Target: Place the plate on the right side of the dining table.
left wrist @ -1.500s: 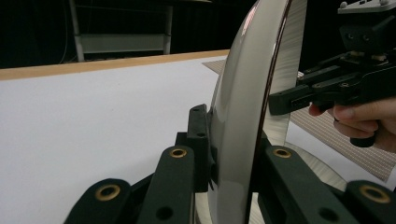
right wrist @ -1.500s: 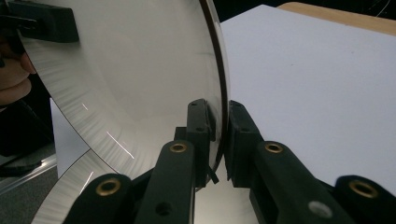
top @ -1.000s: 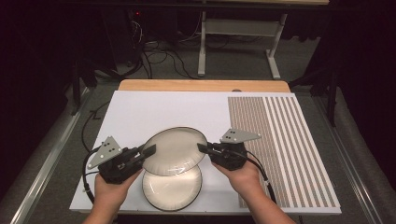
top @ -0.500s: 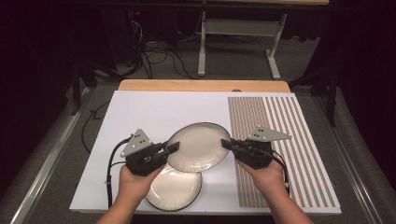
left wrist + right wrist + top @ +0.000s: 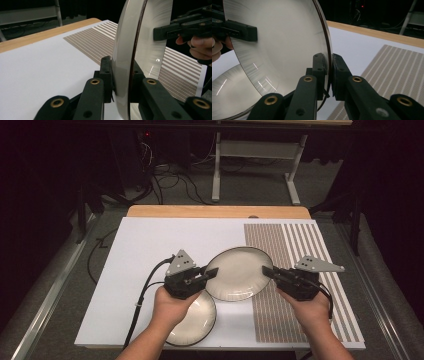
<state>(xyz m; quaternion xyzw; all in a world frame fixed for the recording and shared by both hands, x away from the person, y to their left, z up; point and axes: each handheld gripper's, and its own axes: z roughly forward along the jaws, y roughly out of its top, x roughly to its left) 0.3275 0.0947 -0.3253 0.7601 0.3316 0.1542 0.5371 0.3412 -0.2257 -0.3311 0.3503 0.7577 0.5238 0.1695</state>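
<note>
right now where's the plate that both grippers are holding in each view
high view: held plate at centre, between both grippers, above the table.
left gripper view: its rim stands edge-on between the jaws, centre right.
right gripper view: its face covers upper left.
Shared landmark: the striped mat, also and.

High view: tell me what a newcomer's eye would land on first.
A shiny plate held above the white mat stands out, pinched at opposite rims by the left tongs and the right tongs, both shut on it. A second plate lies flat on the mat near the front edge, partly under the left hand. To the right, a panel of brown stripes runs across the mat.
</note>
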